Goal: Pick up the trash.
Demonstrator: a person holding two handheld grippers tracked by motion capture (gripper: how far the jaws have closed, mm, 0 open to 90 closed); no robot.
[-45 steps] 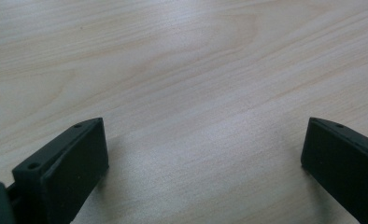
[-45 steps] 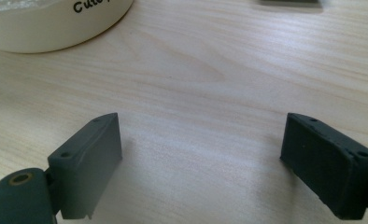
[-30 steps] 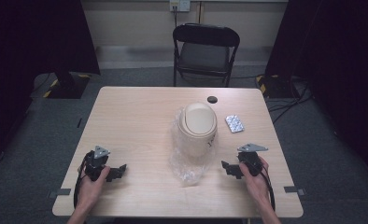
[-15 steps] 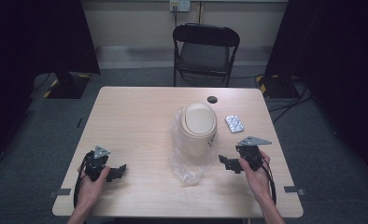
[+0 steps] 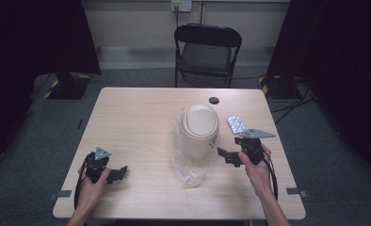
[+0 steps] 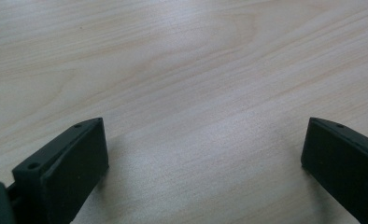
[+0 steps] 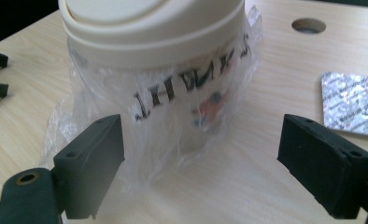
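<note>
A cream bin (image 5: 200, 125) with a swing lid stands in the middle of the table, wrapped in a crinkled clear plastic bag (image 5: 188, 167). In the right gripper view the bin (image 7: 154, 28) and the bag (image 7: 173, 121) with black lettering lie just ahead. My right gripper (image 5: 222, 155) hovers right of the bin and points at it. Its jaws (image 7: 201, 149) have just been opening and stand open with nothing between them. My left gripper (image 5: 120, 172) rests near the front left edge, open (image 6: 203, 149) over bare wood.
A silver blister pack (image 5: 237, 125) lies right of the bin, close to my right hand. A round hole (image 5: 214, 100) sits in the wooden table (image 5: 136, 117) behind the bin. A black folding chair (image 5: 207, 47) stands beyond the far edge.
My right gripper has risen off the table and drawn slightly nearer the bin. The left gripper, bin and blister pack have not moved.
</note>
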